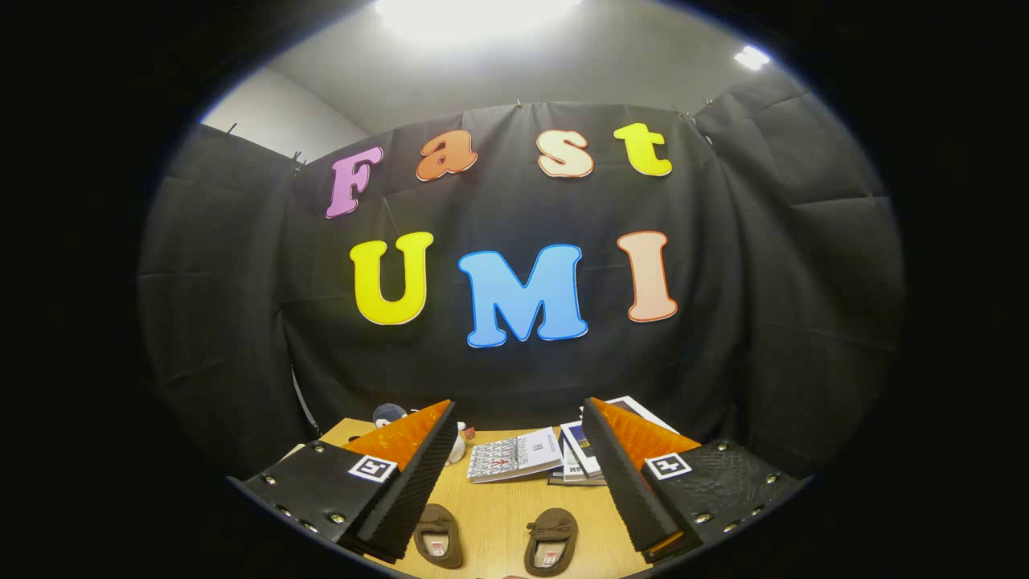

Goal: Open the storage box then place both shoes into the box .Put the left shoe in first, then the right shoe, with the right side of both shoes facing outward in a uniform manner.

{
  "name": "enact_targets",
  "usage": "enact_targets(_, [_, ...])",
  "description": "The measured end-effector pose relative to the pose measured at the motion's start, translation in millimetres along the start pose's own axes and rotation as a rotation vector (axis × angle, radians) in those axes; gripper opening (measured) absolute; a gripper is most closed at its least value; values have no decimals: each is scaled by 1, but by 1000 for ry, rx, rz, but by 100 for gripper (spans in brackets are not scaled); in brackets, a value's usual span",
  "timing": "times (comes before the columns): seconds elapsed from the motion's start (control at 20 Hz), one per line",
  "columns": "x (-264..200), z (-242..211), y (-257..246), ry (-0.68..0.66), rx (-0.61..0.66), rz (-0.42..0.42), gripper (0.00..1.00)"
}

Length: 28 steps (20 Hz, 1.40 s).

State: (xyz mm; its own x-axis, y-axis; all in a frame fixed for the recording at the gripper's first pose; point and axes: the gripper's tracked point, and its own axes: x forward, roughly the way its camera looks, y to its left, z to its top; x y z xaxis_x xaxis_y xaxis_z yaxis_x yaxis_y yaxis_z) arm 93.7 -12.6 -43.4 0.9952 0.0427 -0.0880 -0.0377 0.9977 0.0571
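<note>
Claw fingers spread wide and empty above two brown suede shoes on wooden table.

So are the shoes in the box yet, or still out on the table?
Out. Both brown shoes sit upright, openings up, side by side on the wooden table, between the open tongs, which grip nothing.

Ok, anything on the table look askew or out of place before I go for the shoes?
Nothing looks spilled or damaged. The two brown shoes sit upright side by side on the wooden table between the open gripper jaws. Beyond them, the booklets lie in a loose, overlapping pile, and a plush toy is partly hidden behind one finger.
</note>
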Motion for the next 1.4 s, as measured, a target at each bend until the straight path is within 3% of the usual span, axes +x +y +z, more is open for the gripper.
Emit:
enact_targets(0.55, [55, -110, 42, 271, 186, 147, 98])
enact_targets(1.05, [58, -200, 156, 570, 397, 489, 97])
enact_targets(1.4, [48, -256, 227, 813, 583, 655, 97])
